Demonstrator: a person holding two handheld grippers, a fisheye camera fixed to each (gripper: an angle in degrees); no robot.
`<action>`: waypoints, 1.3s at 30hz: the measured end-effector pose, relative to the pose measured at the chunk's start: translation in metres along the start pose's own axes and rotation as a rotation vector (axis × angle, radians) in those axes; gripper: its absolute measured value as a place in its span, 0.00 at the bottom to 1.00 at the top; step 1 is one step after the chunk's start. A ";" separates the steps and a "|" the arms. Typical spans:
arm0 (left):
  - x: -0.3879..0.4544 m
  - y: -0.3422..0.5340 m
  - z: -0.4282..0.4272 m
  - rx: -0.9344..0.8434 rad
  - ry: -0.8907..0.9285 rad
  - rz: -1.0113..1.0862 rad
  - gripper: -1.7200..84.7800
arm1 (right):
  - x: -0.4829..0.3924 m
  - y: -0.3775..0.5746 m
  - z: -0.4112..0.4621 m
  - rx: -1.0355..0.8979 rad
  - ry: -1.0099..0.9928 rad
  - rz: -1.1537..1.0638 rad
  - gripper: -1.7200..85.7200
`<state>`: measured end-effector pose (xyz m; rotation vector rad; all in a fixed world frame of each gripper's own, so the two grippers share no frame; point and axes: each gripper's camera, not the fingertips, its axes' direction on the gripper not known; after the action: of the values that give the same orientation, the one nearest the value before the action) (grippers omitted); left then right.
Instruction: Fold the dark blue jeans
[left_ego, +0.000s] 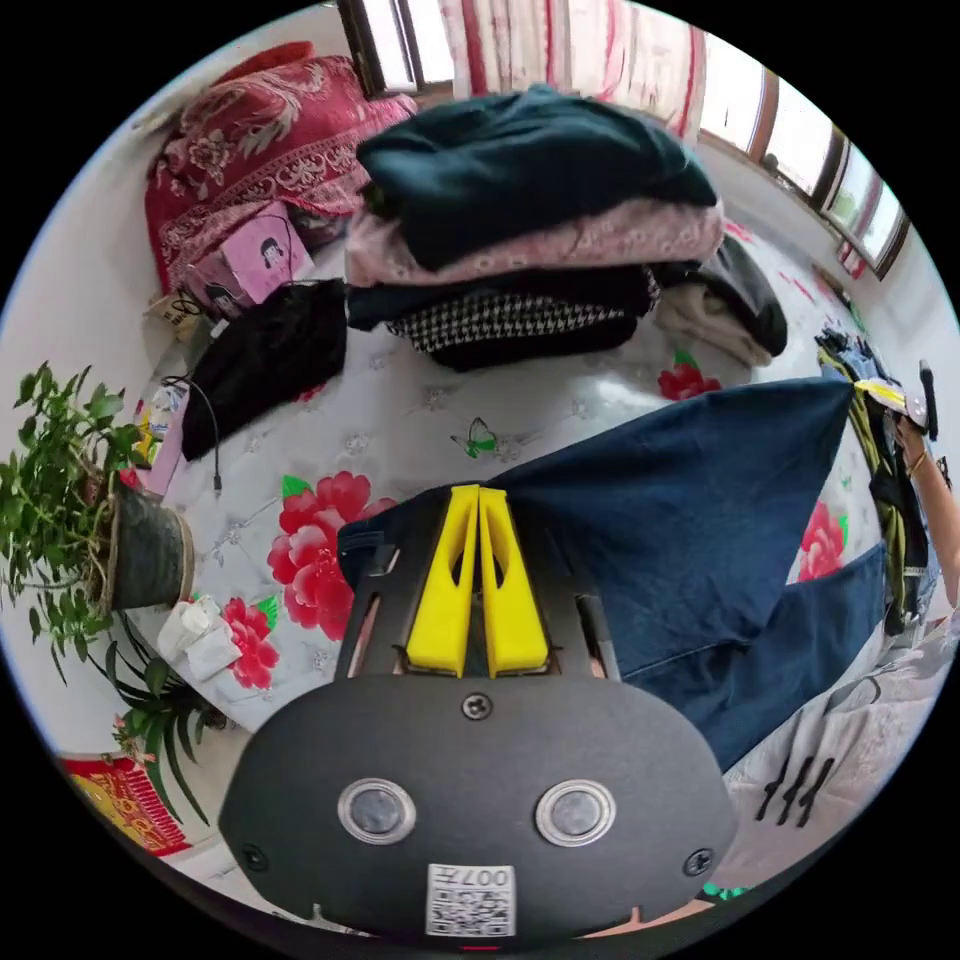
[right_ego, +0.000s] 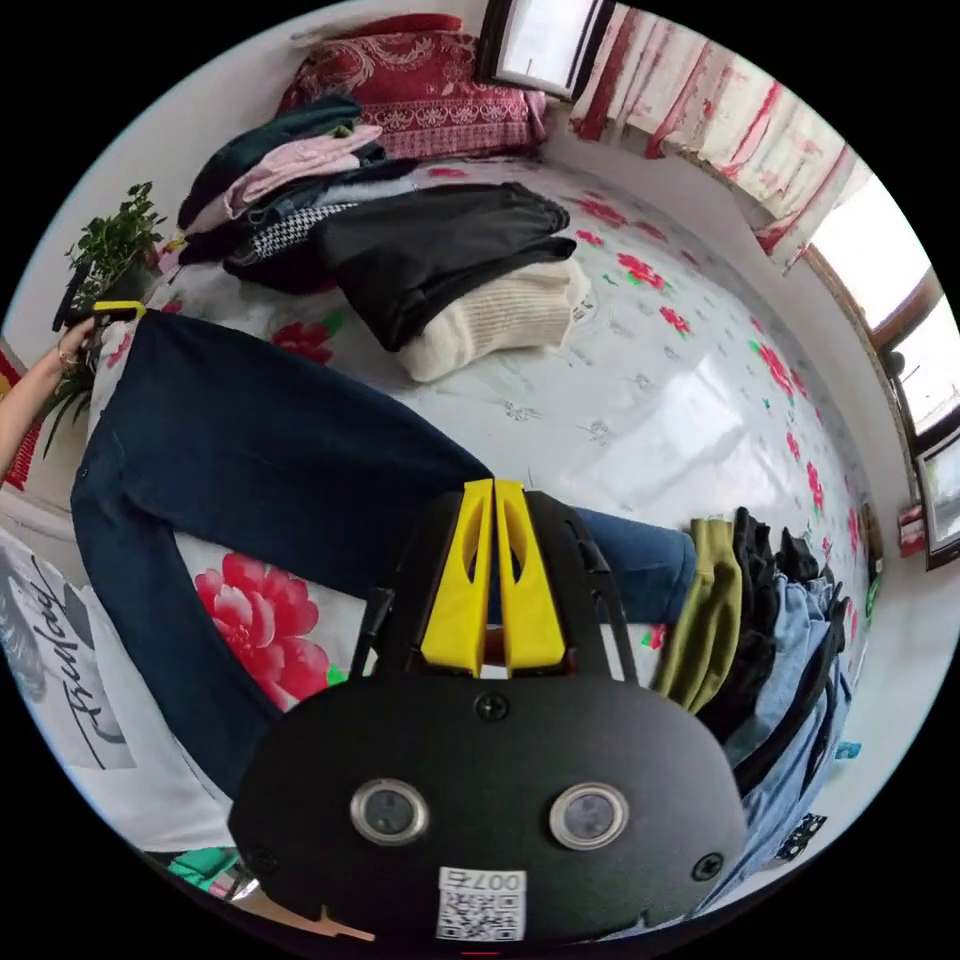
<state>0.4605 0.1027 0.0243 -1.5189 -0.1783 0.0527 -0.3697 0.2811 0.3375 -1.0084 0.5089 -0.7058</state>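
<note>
Both sets of jaws are pinched almost together, and each pair is gripping denim. Your left gripper (left_ego: 478, 495) is clamping one edge of the dark blue jeans (left_ego: 690, 520). Your right gripper (right_ego: 493, 488) is biting the same pair (right_ego: 270, 440) at the other end, near where the paler leg end is poking out toward the olive garment (right_ego: 705, 615).

The jeans are lying stretched between your two hands across the near edge of the bed (right_ego: 660, 400). They're looking deep indigo, mostly smooth and flat, with one leg running along the floral sheet and the other drooping off the edge over a white printed cloth (right_ego: 70, 650). In the right gripper view you're seeing the left gripper (right_ego: 118, 312) way out at the far end of the denim, held in a hand (right_ego: 70, 350).

Further back on the bed, a stack of folded clothes (left_ego: 530, 220) is sitting toward the headboard side, beside a black garment on a cream knit (right_ego: 490, 320). A potted plant (left_ego: 90, 500) is standing just off the bed's corner.
</note>
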 end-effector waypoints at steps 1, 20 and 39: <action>-0.003 0.019 -0.040 0.085 -0.011 -0.021 0.01 | -0.013 0.024 -0.034 0.081 0.040 -0.003 0.02; -0.095 0.423 -0.107 0.097 0.269 -0.849 0.02 | -0.177 0.277 -0.108 0.020 -0.285 0.236 0.11; -0.162 0.375 -0.147 0.156 0.399 -0.895 0.11 | -0.014 0.337 -0.183 0.297 -0.160 0.638 0.05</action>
<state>0.3515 -0.0459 -0.3691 -1.1542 -0.5025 -0.9188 -0.4042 0.3026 -0.0435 -0.5647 0.5287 -0.1207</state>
